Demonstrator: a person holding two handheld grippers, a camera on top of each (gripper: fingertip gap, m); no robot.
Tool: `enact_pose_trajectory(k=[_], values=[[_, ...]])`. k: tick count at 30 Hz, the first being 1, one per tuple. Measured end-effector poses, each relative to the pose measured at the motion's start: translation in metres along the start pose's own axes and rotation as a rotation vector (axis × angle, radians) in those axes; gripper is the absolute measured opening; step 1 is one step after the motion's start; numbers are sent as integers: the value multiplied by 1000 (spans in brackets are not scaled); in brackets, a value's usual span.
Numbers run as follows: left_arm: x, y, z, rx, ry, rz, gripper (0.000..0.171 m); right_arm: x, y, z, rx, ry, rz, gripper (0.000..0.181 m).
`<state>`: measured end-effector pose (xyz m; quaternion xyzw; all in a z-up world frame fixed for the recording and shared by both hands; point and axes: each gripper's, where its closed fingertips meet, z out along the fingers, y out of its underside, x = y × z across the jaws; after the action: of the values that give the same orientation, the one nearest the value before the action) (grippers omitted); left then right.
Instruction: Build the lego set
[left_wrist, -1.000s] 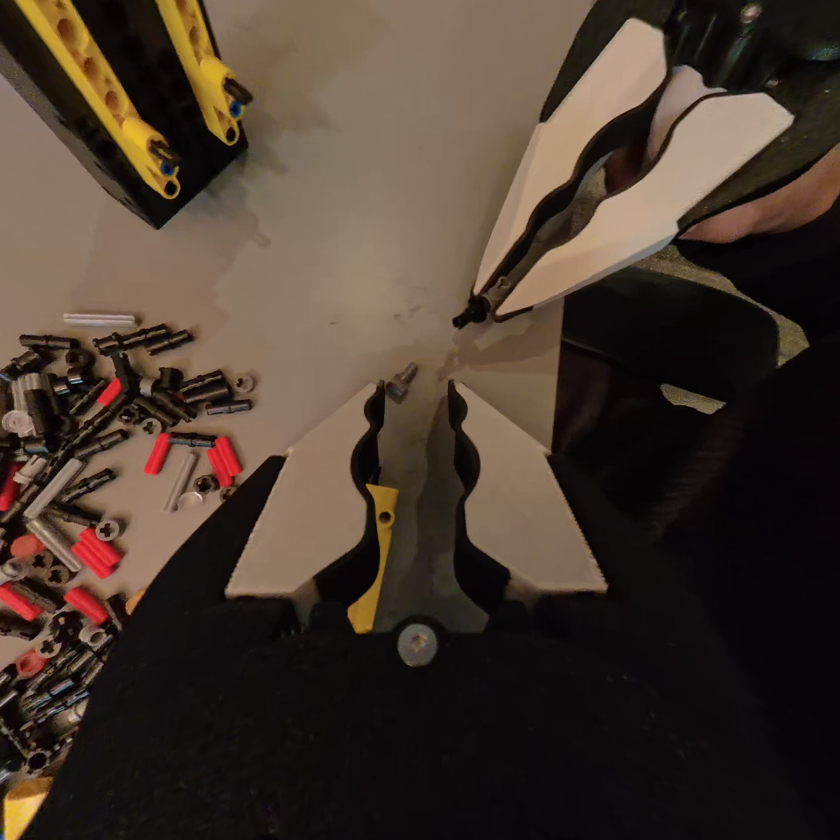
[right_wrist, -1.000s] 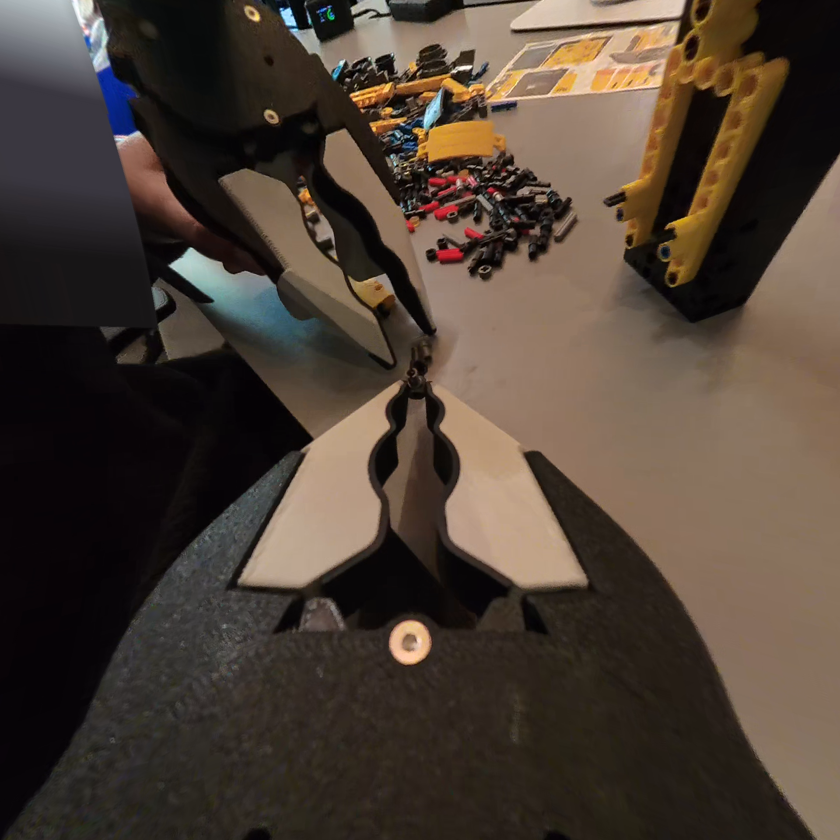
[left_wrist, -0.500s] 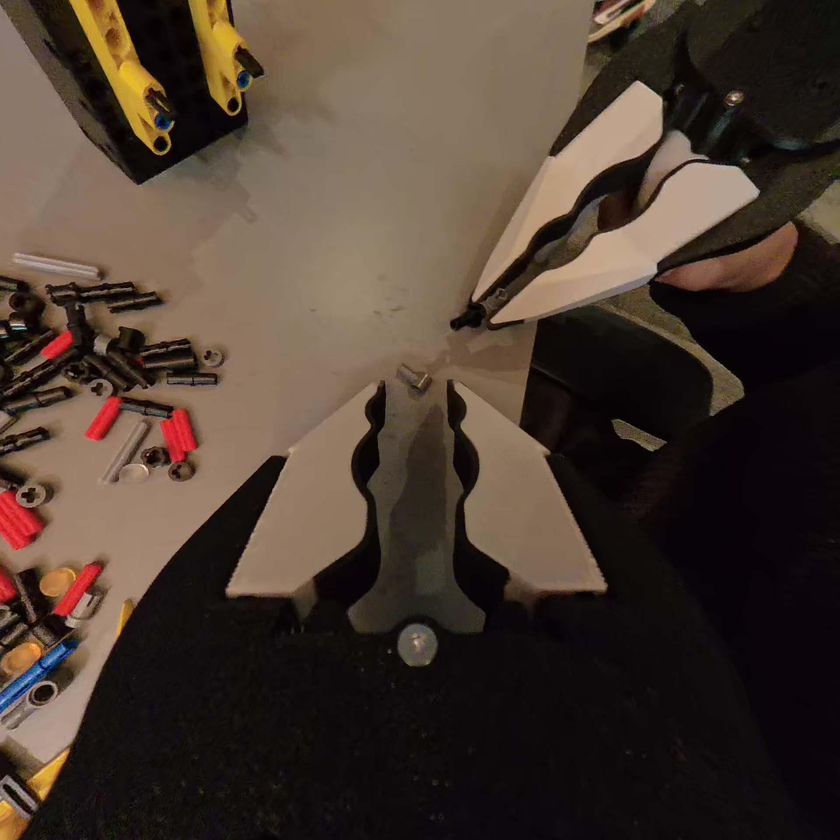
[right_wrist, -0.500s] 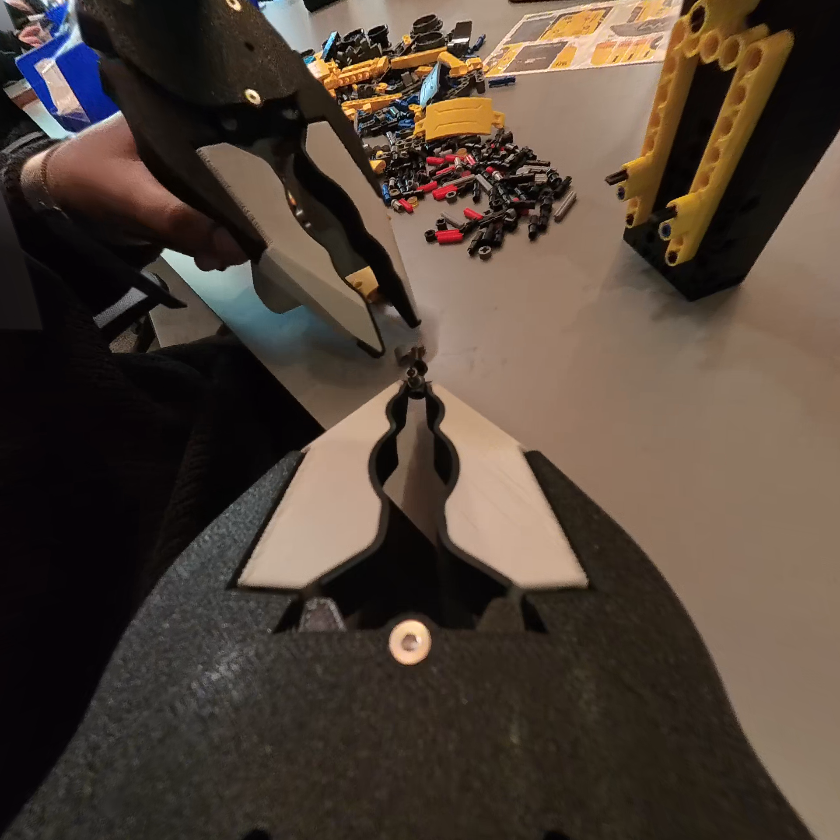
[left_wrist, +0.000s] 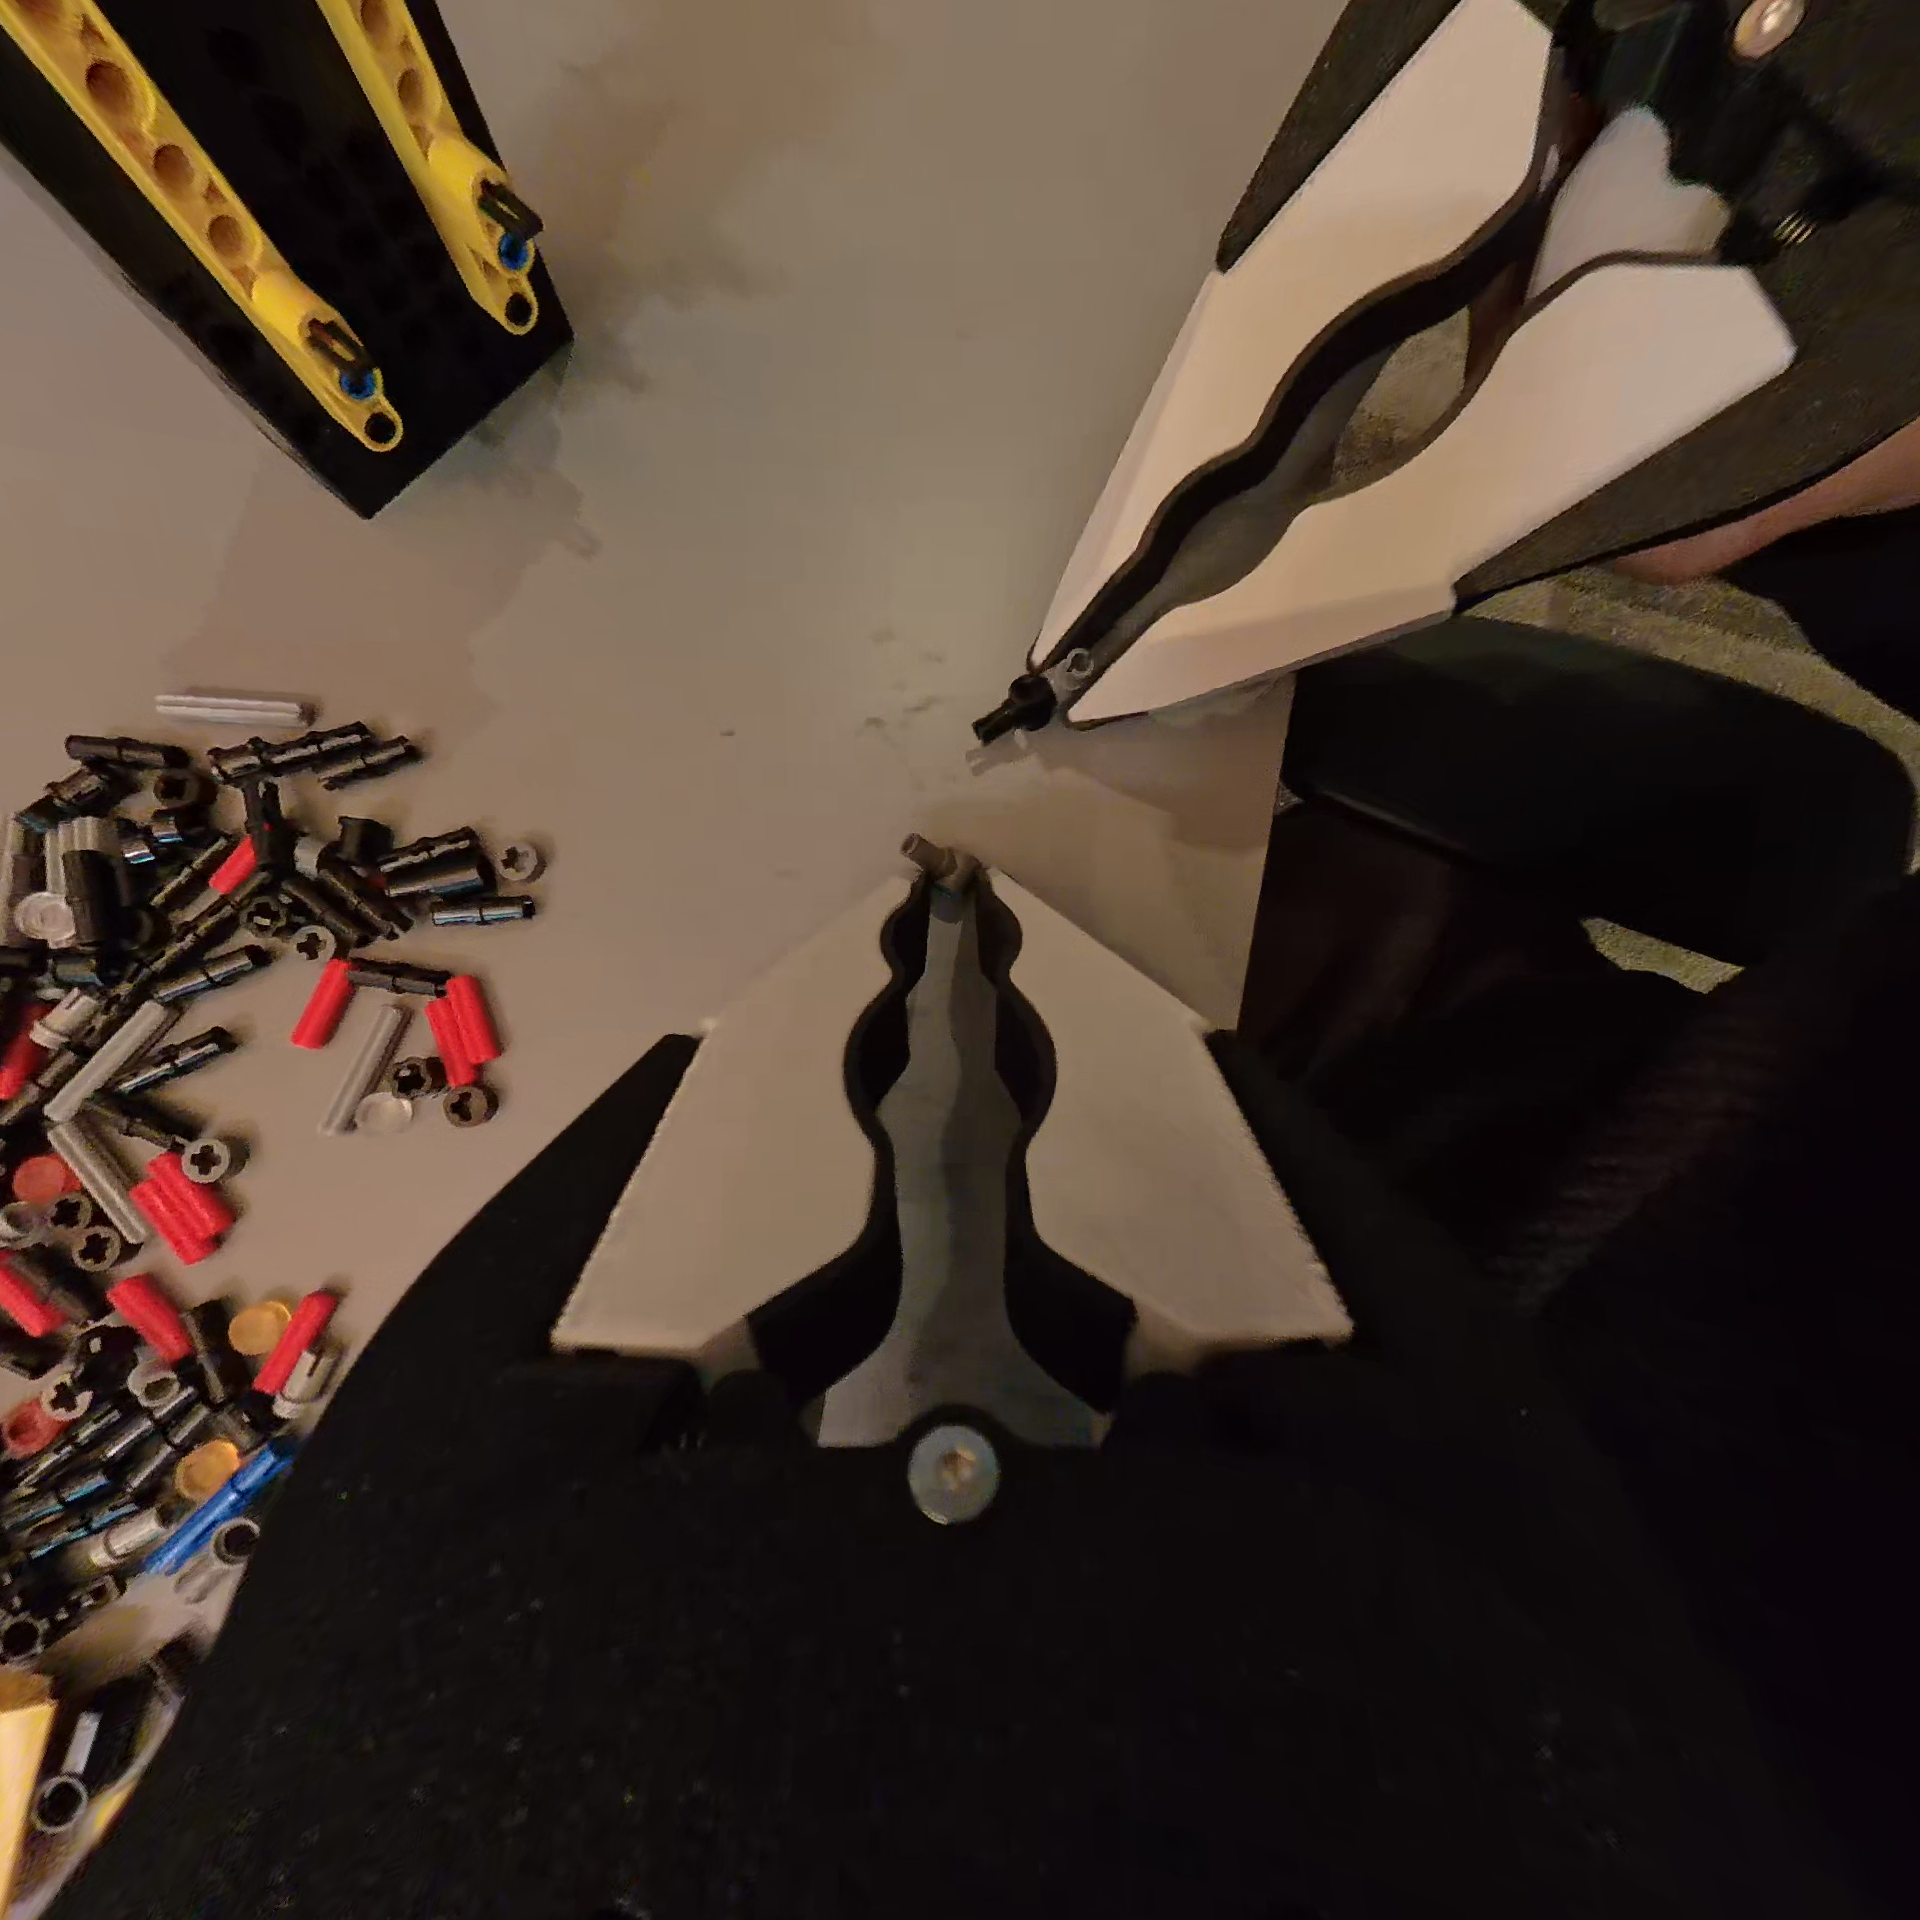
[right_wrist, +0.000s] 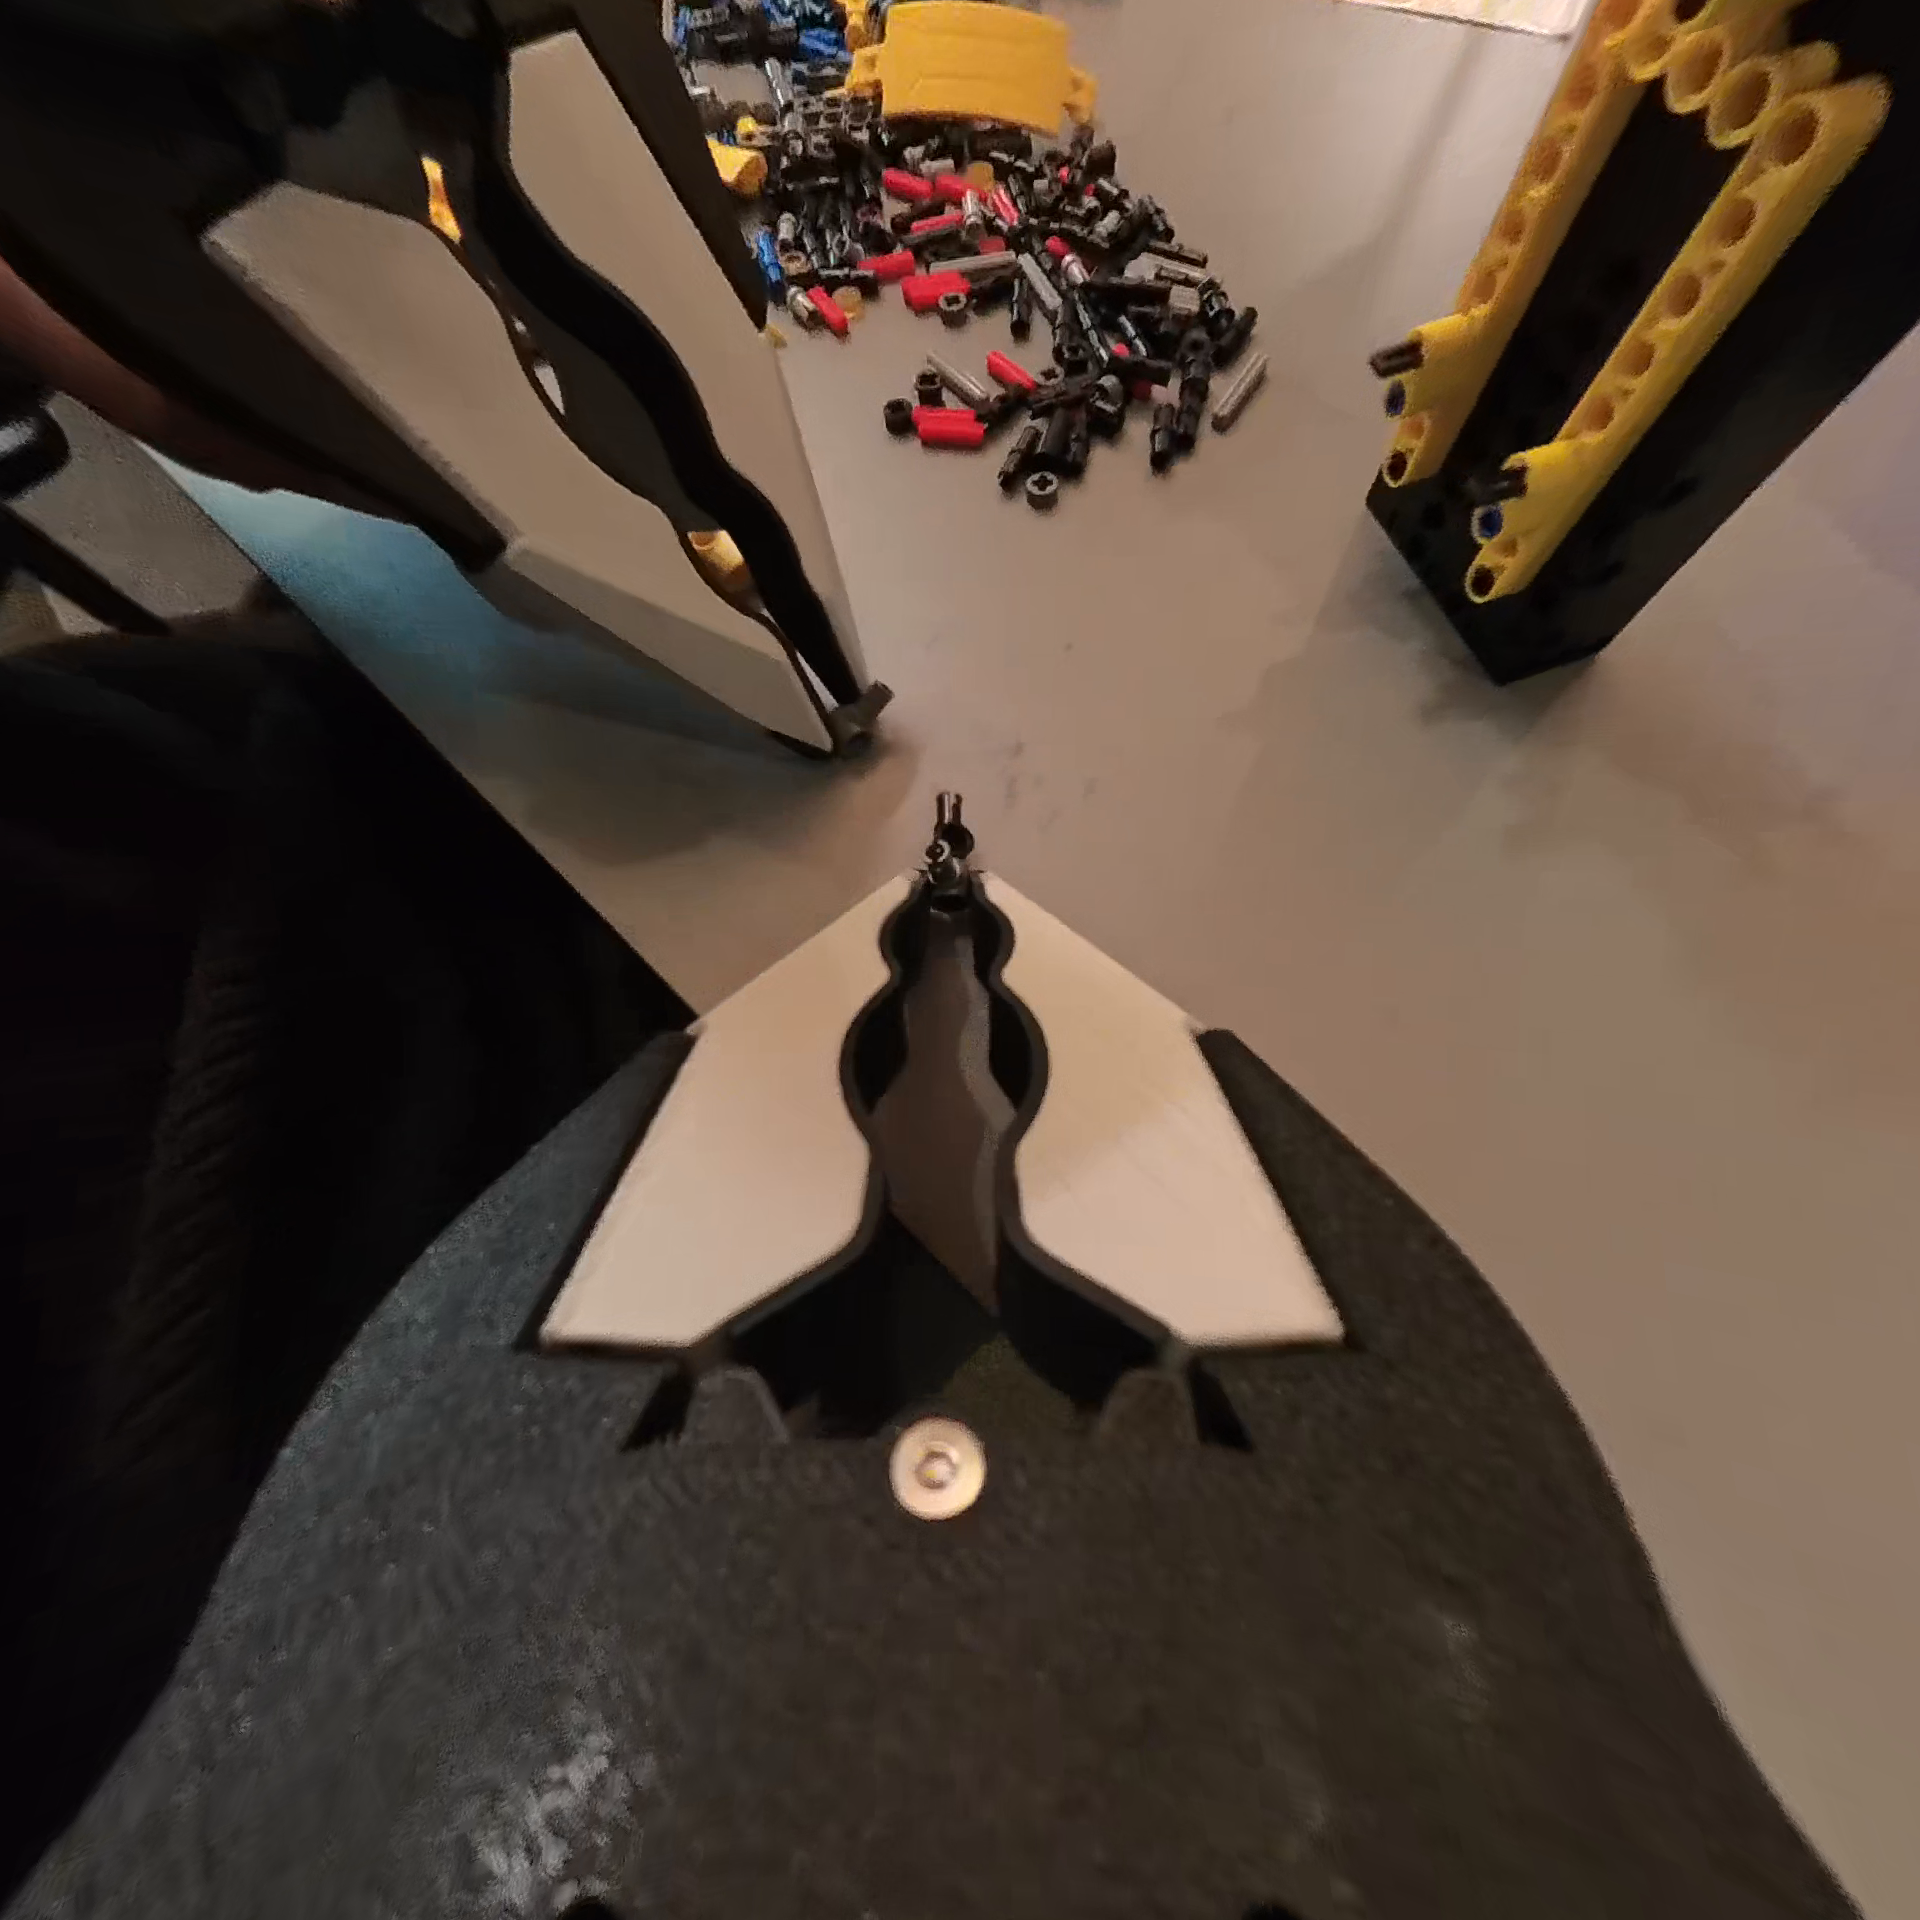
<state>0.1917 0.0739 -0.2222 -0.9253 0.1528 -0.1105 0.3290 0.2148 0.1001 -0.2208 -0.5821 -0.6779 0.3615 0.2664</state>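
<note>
My left gripper (left_wrist: 943, 878) is squeezed tight on a small grey plastic peg (left_wrist: 932, 860), which sticks out past its tips just above the pale grey table (left_wrist: 810, 436). My right gripper (right_wrist: 948, 878) is squeezed tight on a small black plastic pin (right_wrist: 948, 821) that pokes out in front of it. The two grippers point at each other near the table edge, with the peg and the pin close but apart. On the table, farther off, lies a heap of little red, black and grey plastic pins (left_wrist: 187, 987). Beyond it stands a tall black block with yellow beams full of holes (right_wrist: 1621, 312) on it.
</note>
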Motion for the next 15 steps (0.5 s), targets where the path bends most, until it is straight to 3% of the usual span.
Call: enact_pose_trajectory(k=[5, 9, 15], values=[[1, -5, -9, 53, 18, -30, 8, 1, 0, 3, -29, -7, -18, 8], [2, -10, -17, 117, 58, -75, 8, 3, 0, -1, -14, -10, 15, 24], [9, -15, -26, 192, 157, -141, 8, -4, -21, -21, 142, -43, 48, 24]])
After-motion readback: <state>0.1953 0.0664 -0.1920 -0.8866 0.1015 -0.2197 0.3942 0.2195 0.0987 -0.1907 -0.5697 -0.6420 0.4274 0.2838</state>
